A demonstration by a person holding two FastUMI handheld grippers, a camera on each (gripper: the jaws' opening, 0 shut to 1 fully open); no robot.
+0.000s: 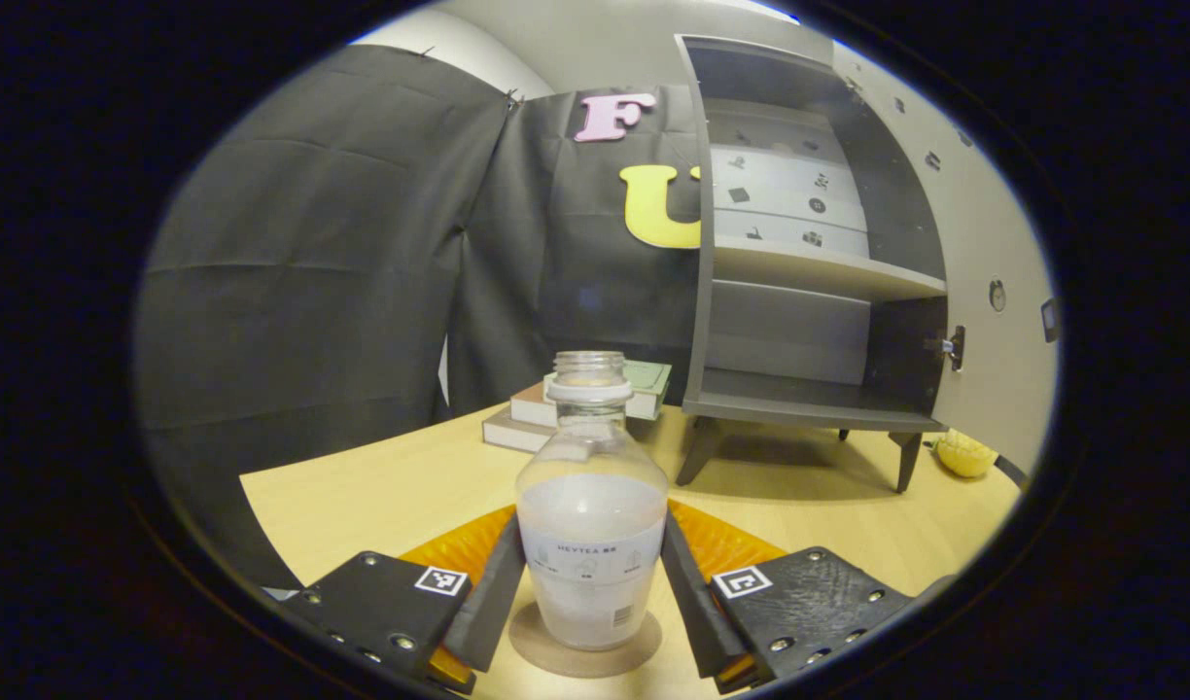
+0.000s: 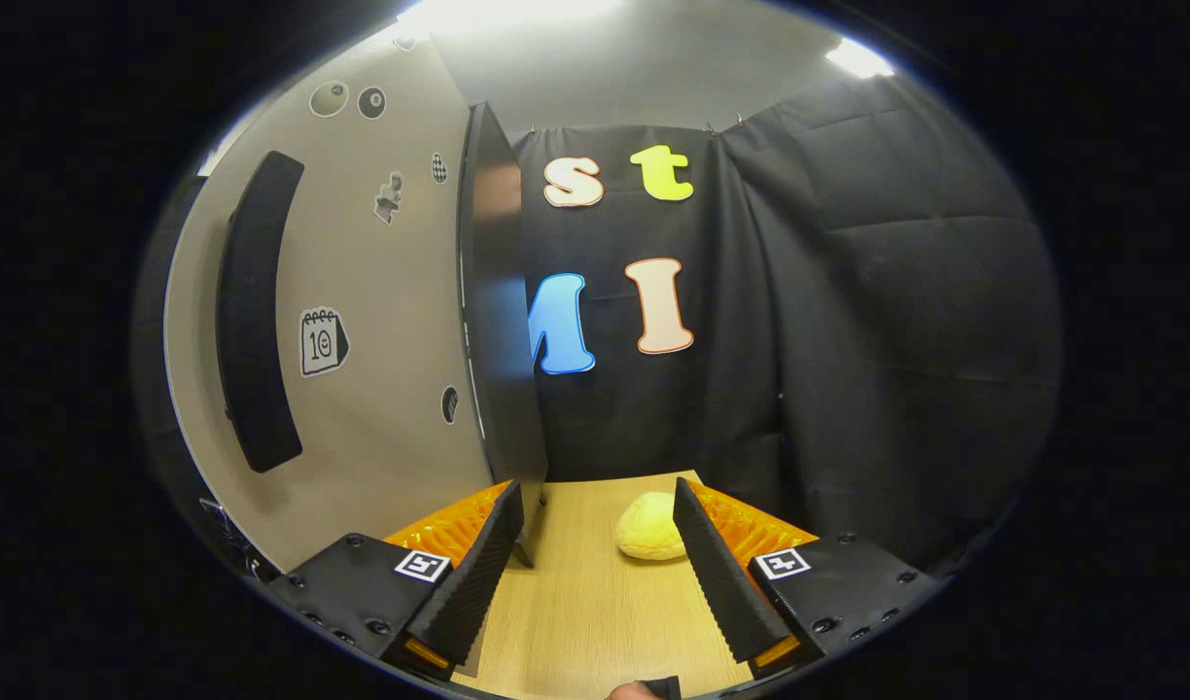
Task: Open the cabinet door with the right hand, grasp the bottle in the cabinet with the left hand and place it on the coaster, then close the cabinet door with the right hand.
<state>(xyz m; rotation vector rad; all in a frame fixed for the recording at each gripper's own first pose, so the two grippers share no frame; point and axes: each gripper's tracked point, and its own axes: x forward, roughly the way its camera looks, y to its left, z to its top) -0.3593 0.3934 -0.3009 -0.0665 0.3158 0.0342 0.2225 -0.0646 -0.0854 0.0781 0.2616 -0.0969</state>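
At the table's near edge, the left gripper (image 1: 587, 593) brackets a clear bottle (image 1: 591, 515) that stands upright on a round brown coaster (image 1: 585, 653). Its two ridged fingers lie along the bottle's lower sides at the label; whether they press or have just let go cannot be told, as the pads sit right at the glass-like wall. The bottle is uncapped, roughly half full of a pale, milky content, so it is likely bottom-heavy and steady, but smooth-sided and easily spilled if tipped; the straight labelled waist below the shoulder looks the safest place to hold it, not the narrow neck. Behind it a small stack of books (image 1: 576, 408) rests on the wooden table (image 1: 362, 486), and beyond stands the grey cabinet (image 1: 799, 282), shelves bare, its door swung wide. In the right gripper view, the right gripper (image 2: 590, 574) hangs spread apart and empty just beside the open cabinet door (image 2: 498, 321), whose dark edge stands close to its left finger; a yellow lumpy object (image 2: 650, 526) lies farther along the table. The door remains to be closed.
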